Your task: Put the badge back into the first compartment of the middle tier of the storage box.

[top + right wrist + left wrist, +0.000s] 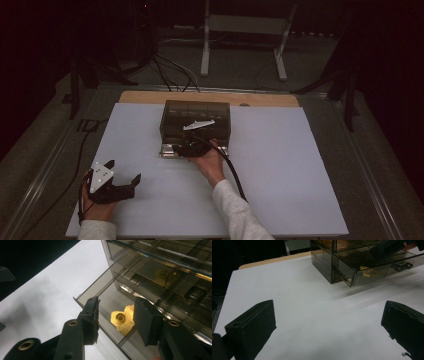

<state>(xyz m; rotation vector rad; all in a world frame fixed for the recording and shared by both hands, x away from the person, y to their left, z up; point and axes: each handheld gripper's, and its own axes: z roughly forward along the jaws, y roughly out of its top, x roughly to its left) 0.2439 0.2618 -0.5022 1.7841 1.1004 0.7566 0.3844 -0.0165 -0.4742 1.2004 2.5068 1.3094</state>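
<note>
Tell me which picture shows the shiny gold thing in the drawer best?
The right gripper view: the gold piece lies close up, in the open drawer, between the right gripper's parted jaws. The left gripper view shows it as small gold glints through the smoky wall. In the high view the hand covers that spot.

1. You work in a dim room; the far wall [60,30] behind the table is almost black.
2. The table [300,165] in front of you has a pale, white-lavender top.
3. At its far edge you see a light wooden board [145,97].
4. Behind the table, a grey metal stand [245,35] rests on two legs on the grey floor [240,70].
5. Black cables [170,70] lie on this floor, near the stand.
6. Dark stand legs [347,90] are at the right side.
</note>
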